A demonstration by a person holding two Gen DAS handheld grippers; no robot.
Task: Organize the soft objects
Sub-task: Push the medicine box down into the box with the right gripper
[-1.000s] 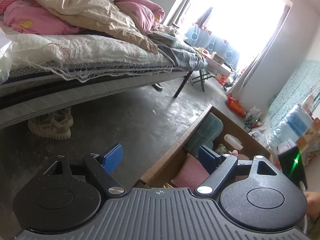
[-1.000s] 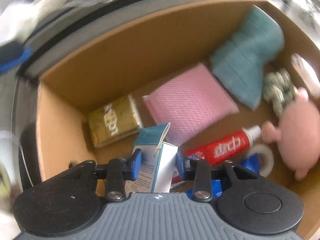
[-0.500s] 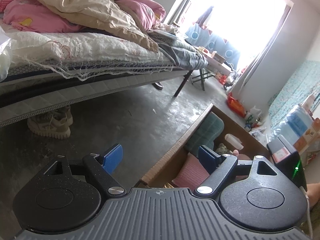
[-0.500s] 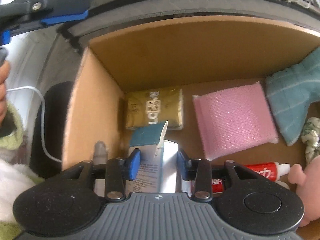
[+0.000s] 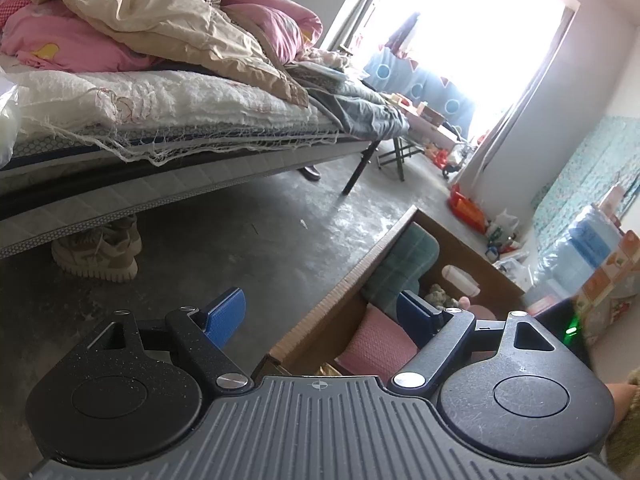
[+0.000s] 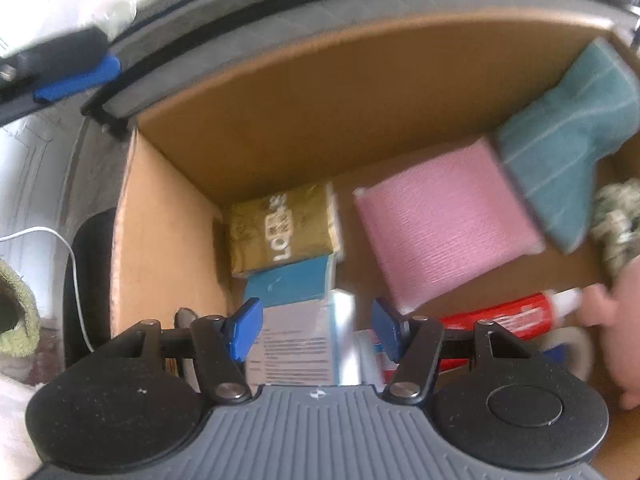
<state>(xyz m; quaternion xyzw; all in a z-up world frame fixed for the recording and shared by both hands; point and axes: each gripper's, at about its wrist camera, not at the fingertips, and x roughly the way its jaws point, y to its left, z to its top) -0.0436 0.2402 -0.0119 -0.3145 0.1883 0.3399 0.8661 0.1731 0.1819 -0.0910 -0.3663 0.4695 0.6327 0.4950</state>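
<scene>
A: Status on the box?

B: Cardboard box is the landmark. Right tool is over its near-left corner and its jaws have just been opening. The blue-and-white carton sits between the pads, but they look clear of it. I'd call that released, resting on the box floor.

A: What else is inside?

B: Gold packet just behind the carton, against the box's left wall. Pink sponge cloth mid-floor. Teal towel toward the far-right corner. Red tube along the near side, pink plush toy at the right edge.

A: Left tool?

B: Left tool hangs wide open and empty, just outside the box's near-left corner, above the floor.

A: Remaining work?

B: Hard to say. Several items are already in. Nothing loose is visible on the floor beside the box. The bed behind it is piled with bedding; can't tell if that counts.
</scene>
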